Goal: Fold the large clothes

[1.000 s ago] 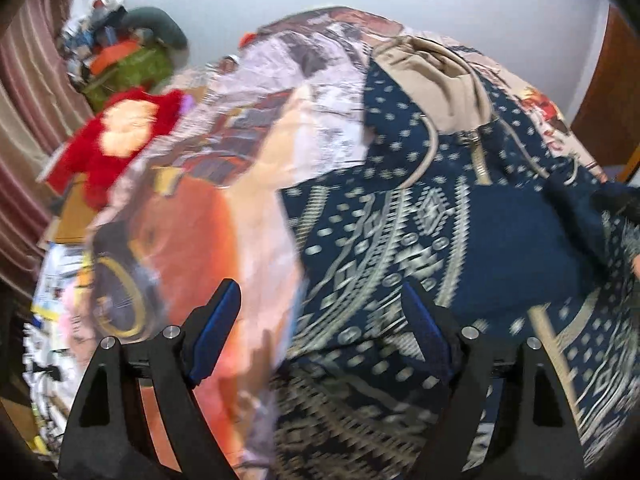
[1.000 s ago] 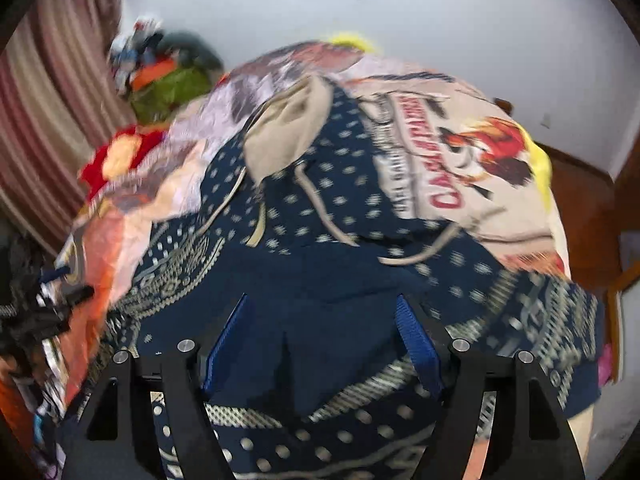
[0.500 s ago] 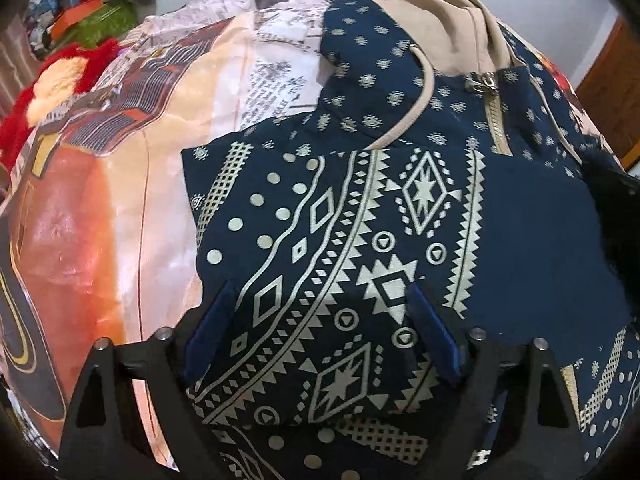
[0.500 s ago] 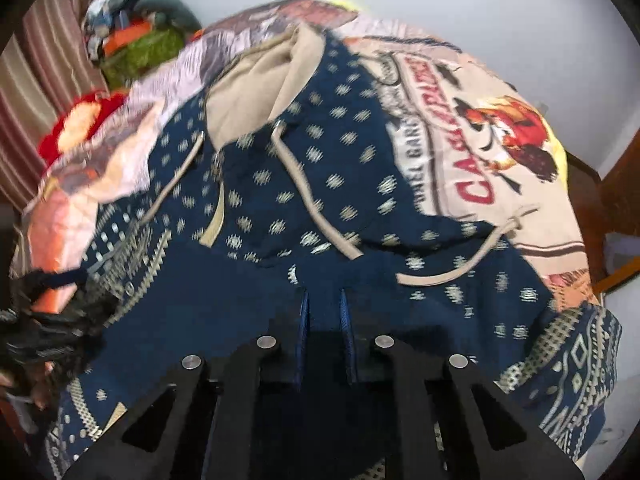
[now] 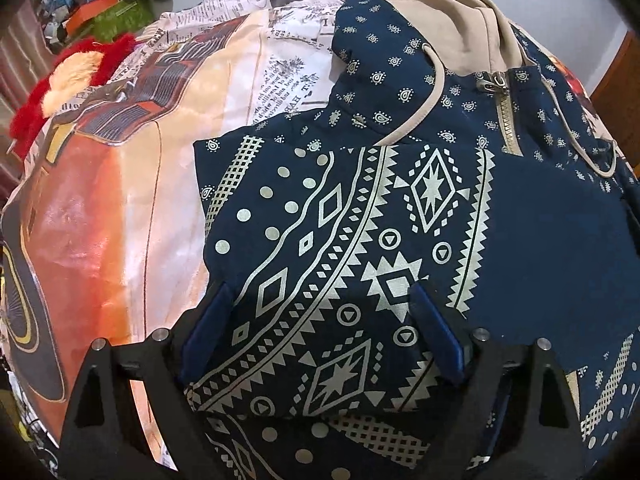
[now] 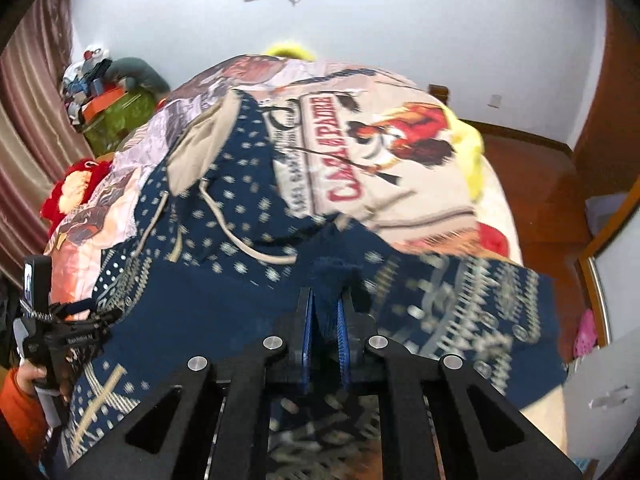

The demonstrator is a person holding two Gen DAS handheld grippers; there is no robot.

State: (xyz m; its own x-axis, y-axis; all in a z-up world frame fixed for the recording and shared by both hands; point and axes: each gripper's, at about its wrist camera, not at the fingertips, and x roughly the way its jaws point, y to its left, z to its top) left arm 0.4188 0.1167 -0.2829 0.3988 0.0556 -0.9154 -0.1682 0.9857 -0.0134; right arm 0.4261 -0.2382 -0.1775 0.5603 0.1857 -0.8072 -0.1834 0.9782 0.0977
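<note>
A navy hoodie with cream geometric print, a tan hood and a zipper lies spread on the bed. My left gripper hovers open just over its folded, patterned left side, with the pads wide apart and cloth beneath them. In the right wrist view the hoodie fills the middle. My right gripper is shut on a bunched fold of its navy sleeve fabric, which is lifted and blurred. The left gripper shows at the left edge, held by a hand in an orange sleeve.
A printed bedspread covers the bed. A red plush toy lies at its left edge, with a pile of clutter beyond. A striped curtain hangs at the left. Wooden floor lies to the right.
My left gripper came down close over the hoodie's patterned side, then stayed put. My right gripper closed on the navy sleeve fabric and has drawn it up and to the right.
</note>
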